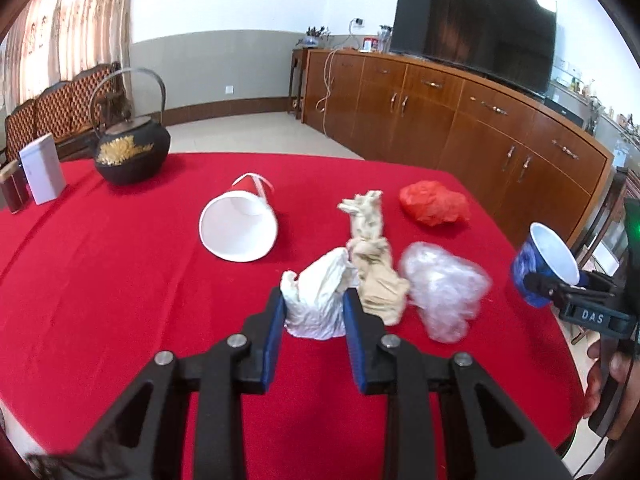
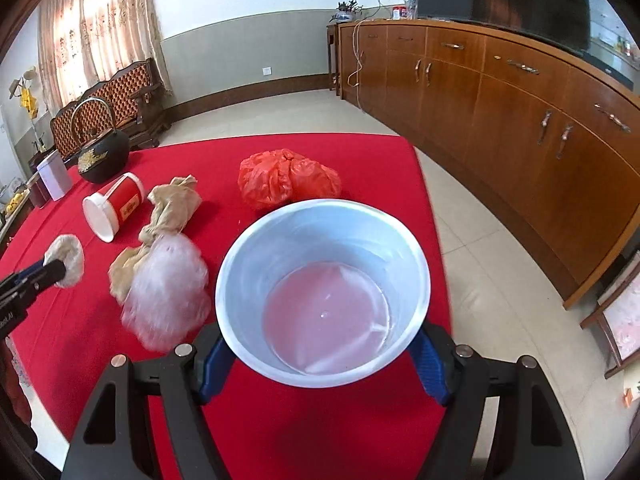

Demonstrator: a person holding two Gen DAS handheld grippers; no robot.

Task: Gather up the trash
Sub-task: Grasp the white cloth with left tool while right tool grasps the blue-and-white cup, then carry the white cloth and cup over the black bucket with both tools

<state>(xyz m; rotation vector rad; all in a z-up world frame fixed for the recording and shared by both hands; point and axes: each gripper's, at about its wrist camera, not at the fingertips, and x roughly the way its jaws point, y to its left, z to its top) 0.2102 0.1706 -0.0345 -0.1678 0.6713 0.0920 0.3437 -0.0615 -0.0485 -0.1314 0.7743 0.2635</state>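
Early days: left gripper pinches a white paper wad, right gripper holds the blue cup. 4 scraps left on the red tablecloth.

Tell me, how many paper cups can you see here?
2. A blue cup is held upright in the right gripper, at the table's right edge. A red cup lies on its side mid-table. Others could be out of view.

Pale tiled floor, long wooden sideboard, curtained window.

Matt red cloth, crumpled white paper
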